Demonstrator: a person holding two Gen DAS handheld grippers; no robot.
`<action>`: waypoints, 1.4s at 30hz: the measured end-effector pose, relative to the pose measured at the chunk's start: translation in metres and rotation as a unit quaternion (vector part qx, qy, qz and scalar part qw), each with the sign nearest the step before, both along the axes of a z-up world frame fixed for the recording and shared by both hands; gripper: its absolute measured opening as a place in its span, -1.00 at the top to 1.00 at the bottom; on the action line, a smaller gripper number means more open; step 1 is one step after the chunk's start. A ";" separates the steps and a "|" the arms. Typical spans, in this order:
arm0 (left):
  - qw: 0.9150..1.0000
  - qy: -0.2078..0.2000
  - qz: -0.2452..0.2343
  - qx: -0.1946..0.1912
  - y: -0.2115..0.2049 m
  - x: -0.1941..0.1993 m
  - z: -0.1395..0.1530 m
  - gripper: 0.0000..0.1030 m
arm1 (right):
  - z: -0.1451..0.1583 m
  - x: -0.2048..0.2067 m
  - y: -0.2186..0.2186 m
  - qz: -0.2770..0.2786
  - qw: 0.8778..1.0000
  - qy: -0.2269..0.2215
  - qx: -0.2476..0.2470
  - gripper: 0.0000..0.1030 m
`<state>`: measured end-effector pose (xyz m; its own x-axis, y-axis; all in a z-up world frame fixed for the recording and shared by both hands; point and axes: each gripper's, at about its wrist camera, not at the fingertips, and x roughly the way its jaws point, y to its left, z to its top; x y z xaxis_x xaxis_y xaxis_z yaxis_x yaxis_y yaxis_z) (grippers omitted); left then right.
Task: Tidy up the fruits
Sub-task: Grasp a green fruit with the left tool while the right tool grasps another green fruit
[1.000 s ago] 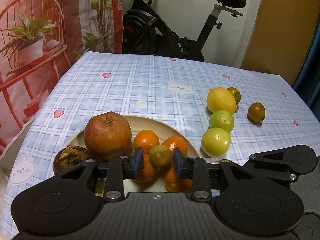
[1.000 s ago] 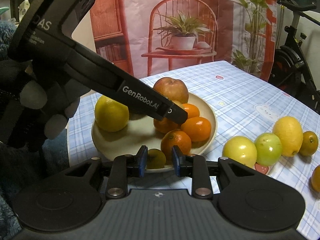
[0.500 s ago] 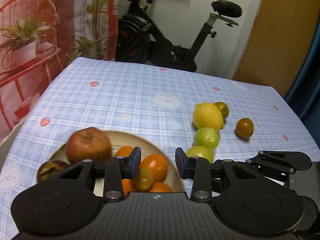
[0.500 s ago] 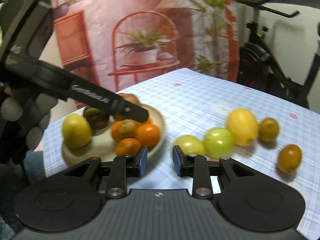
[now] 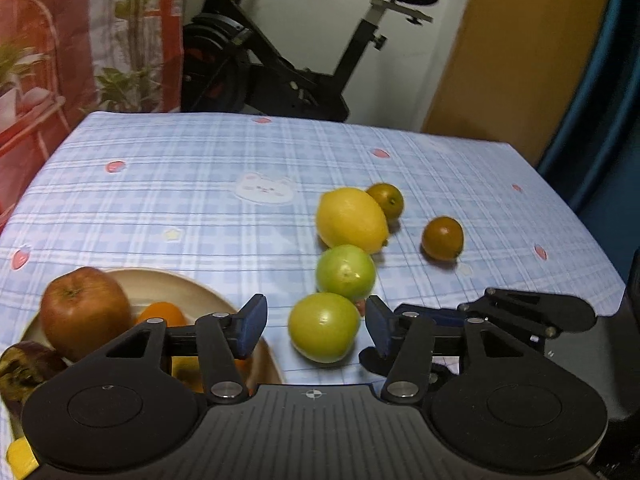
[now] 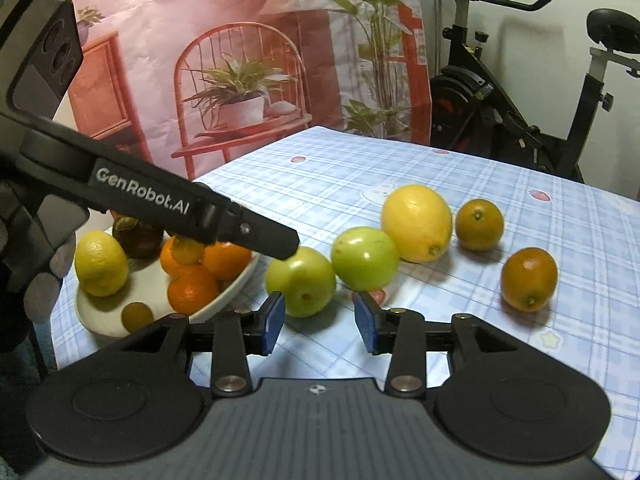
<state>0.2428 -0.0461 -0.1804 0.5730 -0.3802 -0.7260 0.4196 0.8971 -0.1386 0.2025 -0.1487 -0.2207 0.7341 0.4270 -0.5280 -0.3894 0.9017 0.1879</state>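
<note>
Several loose fruits lie on the blue checked tablecloth: a lemon (image 5: 352,220) (image 6: 416,222), two green fruits (image 5: 346,272) (image 5: 324,328) and two small orange-brown ones (image 5: 386,200) (image 5: 443,238). My left gripper (image 5: 316,328) (image 6: 280,240) is opening; the nearer green fruit (image 6: 302,282) shows between its blue pads with a gap on each side. My right gripper (image 6: 320,322) is also opening, with nothing between its pads, just in front of that same fruit. The beige plate (image 5: 200,296) (image 6: 236,292) holds an apple (image 5: 84,316), oranges (image 6: 192,290), a second lemon (image 6: 100,264) and small brownish fruits (image 6: 136,316).
An exercise bike (image 5: 288,64) stands beyond the table's far edge. A pink printed backdrop (image 6: 240,40) hangs to the left. The right gripper's black body (image 5: 528,312) sits close by the left one. A gloved hand (image 6: 44,280) holds the left gripper.
Both grippers let go of small brownish fruits at the plate, swung right toward the loose fruits and spread their jaws wider.
</note>
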 end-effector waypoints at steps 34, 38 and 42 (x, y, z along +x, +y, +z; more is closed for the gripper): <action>0.999 -0.017 0.044 -0.024 0.020 -0.016 0.009 0.03 | 0.006 0.014 -0.022 -0.052 0.998 0.000 0.035 -0.21; 0.996 -0.033 0.080 -0.021 0.037 -0.024 0.018 0.03 | 0.008 0.031 -0.011 -0.059 0.997 0.004 0.049 -0.27; 0.993 -0.039 0.104 -0.026 0.053 -0.026 0.024 0.03 | 0.008 0.048 -0.010 -0.101 0.992 0.026 0.068 -0.27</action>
